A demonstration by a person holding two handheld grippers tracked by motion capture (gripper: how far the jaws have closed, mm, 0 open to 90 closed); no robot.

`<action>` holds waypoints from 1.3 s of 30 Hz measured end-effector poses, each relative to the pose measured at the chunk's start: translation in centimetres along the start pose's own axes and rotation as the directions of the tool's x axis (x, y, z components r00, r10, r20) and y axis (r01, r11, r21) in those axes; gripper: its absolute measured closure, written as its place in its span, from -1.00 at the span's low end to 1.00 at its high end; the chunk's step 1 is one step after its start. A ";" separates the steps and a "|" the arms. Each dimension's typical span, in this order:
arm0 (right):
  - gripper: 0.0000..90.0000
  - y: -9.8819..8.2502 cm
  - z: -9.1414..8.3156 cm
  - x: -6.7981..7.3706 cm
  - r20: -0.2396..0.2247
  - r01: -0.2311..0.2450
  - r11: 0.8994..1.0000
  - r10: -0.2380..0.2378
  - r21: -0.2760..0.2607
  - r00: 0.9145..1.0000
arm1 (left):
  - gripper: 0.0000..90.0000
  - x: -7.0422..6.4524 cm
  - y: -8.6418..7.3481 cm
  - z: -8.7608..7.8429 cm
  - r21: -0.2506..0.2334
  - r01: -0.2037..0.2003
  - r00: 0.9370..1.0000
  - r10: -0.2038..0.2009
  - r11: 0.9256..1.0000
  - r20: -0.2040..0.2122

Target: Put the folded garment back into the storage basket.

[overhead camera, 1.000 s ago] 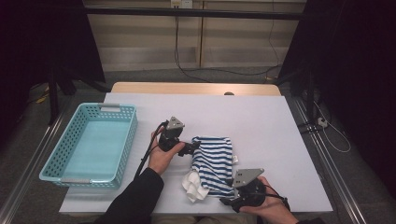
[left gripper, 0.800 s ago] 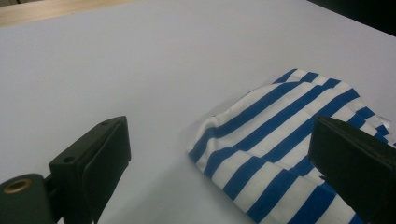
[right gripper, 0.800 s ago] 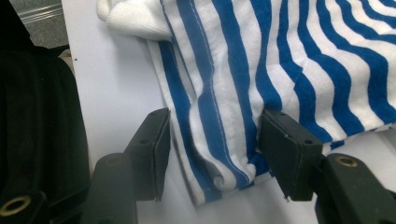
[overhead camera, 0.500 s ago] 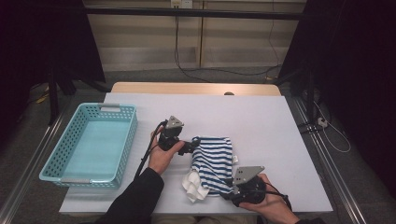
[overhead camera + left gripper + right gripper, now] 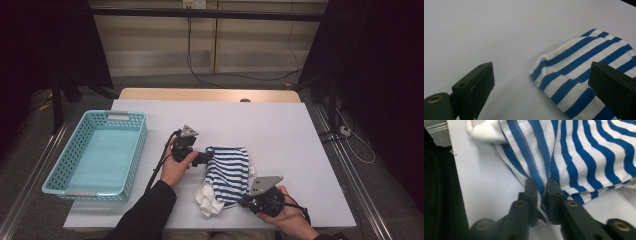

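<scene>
1. The striped cloth (image 5: 229, 172) lies crumpled on the white table (image 5: 290, 135), well right of the blue basket (image 5: 95, 152).
2. The right gripper (image 5: 543, 192) has just been closing and pinches the cloth's near edge.
3. The left gripper (image 5: 541, 82) stands spread at the cloth's far-left corner, nothing pinched.

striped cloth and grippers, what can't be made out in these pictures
- Striped cloth: what garment it is; folded and bunched in the high view, cut off by edges in both gripper views.
- Right gripper: how many layers its closing jaws pinch; hidden between them.
- Left gripper: jaws open, far jaw cut off by the edge.
- Basket: the near wall's inside, turned away.
</scene>
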State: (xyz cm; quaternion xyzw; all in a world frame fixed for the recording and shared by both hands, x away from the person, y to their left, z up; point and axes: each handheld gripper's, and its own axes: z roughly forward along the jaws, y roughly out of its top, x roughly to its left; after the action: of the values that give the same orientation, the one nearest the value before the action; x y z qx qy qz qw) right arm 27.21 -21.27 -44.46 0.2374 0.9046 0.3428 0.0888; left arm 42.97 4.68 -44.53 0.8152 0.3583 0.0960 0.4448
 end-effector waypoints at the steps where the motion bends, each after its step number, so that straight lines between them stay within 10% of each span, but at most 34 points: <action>1: 0.88 0.0 0.0 0.0 0.003 -0.007 1.000 0.007 0.002 1.000 | -0.84 0.0 0.0 0.1 0.002 0.002 1.000 -0.002 1.000 0.005; 15: 0.90 0.1 0.0 0.0 0.003 -0.007 1.000 0.007 0.002 1.000 | -0.65 0.9 0.6 1.0 0.064 0.064 0.998 -0.063 0.996 -0.024; 28: 0.90 0.0 0.0 -0.1 -0.001 -0.007 1.000 0.007 -0.003 1.000 | -0.06 -0.7 0.5 2.9 0.123 -0.048 0.998 0.053 0.991 -0.040; 39: 0.90 0.0 0.0 -0.1 -0.004 -0.014 1.000 0.014 -0.004 1.000 | 0.44 -1.6 0.1 2.4 0.127 -0.024 1.000 0.024 0.992 0.004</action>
State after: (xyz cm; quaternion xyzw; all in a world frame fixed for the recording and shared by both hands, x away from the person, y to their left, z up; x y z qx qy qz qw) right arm 27.30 -21.39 -44.45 0.2429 0.9023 0.3458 0.0848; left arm 43.04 2.00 -45.64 0.8462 0.3534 0.0773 0.3912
